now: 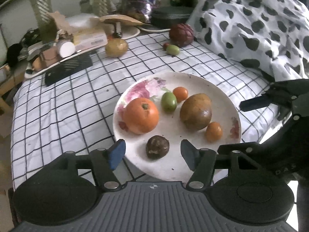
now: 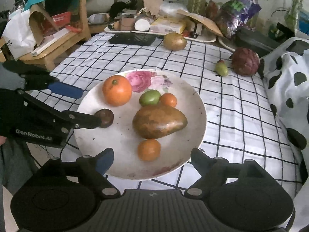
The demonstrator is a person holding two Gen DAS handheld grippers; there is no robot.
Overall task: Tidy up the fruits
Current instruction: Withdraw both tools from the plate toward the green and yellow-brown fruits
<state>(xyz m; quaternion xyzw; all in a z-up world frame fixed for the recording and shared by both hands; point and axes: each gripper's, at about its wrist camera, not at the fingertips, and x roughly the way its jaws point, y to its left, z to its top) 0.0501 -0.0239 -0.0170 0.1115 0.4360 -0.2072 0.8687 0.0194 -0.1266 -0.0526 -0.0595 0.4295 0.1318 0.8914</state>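
A white flowered plate holds a big orange fruit, a brown mango, a green fruit, two small orange fruits and a dark round fruit. My left gripper is open, its fingers either side of the dark fruit, not touching. My right gripper is open and empty at the plate's near rim. On the cloth lie a second mango, a purple scaly fruit and a small green fruit.
The checked tablecloth covers the table. Clutter, a tray and a black flat object sit along the far edge. A spotted cloth lies at the right. A wooden stool stands far left.
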